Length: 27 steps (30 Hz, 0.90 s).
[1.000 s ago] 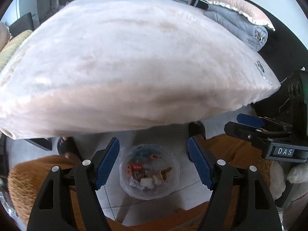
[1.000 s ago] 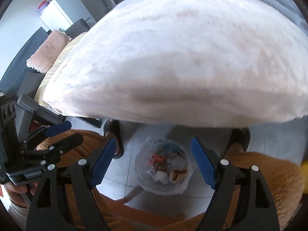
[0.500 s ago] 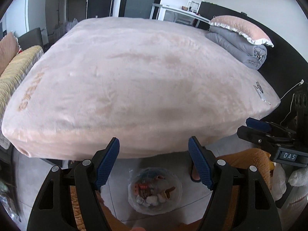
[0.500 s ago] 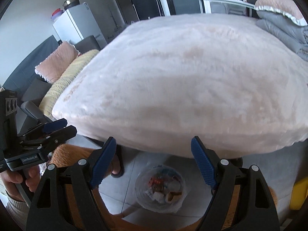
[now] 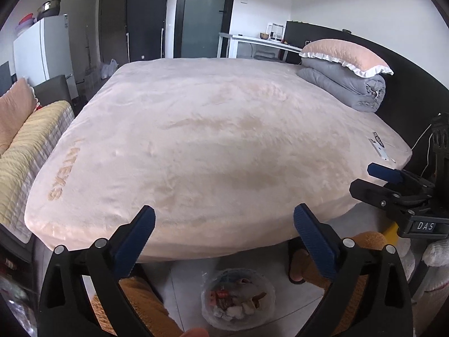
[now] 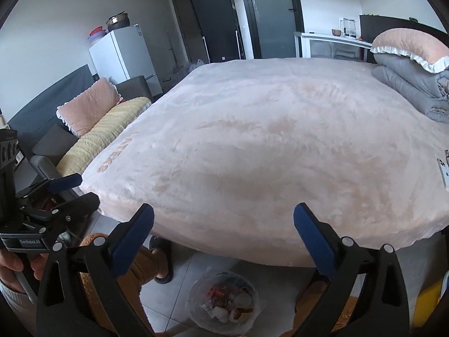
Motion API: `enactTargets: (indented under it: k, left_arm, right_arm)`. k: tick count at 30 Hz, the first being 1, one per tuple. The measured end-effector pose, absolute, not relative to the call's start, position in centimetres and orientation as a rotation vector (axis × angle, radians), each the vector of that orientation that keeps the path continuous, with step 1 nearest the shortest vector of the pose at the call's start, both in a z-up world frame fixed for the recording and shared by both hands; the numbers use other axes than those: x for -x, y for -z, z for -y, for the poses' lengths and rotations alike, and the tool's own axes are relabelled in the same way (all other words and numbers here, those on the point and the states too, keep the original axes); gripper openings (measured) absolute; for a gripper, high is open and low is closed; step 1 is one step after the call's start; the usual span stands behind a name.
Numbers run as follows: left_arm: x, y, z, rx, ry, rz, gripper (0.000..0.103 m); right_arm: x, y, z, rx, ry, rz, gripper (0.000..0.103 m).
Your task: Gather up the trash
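A clear plastic trash bag (image 5: 238, 299) holding wrappers and crumpled scraps sits on the tiled floor at the foot of the bed; it also shows in the right wrist view (image 6: 224, 303). My left gripper (image 5: 224, 233) is open and empty, raised above the bag and facing the bed. My right gripper (image 6: 224, 231) is open and empty, level with the left one. The right gripper shows at the right edge of the left wrist view (image 5: 393, 185), and the left gripper at the left edge of the right wrist view (image 6: 56, 196).
A large bed with a pink fleece cover (image 5: 219, 140) fills the view. A folded grey duvet and pink pillow (image 5: 345, 75) lie at its far right. A sofa with a yellow cover (image 5: 25, 146) stands left. A white fridge (image 6: 123, 56) stands behind. The person's slippered feet (image 6: 161, 264) flank the bag.
Both grippers have risen and tilted up from the trash bag, so the whole bed top and the room behind now show. Both stayed open.
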State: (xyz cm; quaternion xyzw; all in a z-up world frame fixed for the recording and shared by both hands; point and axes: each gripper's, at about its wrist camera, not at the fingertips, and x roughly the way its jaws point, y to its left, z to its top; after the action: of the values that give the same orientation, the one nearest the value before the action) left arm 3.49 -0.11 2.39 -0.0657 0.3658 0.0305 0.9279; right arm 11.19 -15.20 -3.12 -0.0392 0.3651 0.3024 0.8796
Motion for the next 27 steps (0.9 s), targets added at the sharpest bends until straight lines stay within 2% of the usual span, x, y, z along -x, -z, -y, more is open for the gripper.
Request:
enactTargets:
  k: [27]
  left_arm:
    - [-3.0,-4.0,0.7,0.091,-0.06,-0.724,0.097]
  right_arm:
    - [-10.5,2.0,15.5,0.105,-0.65,-0.73,0.099]
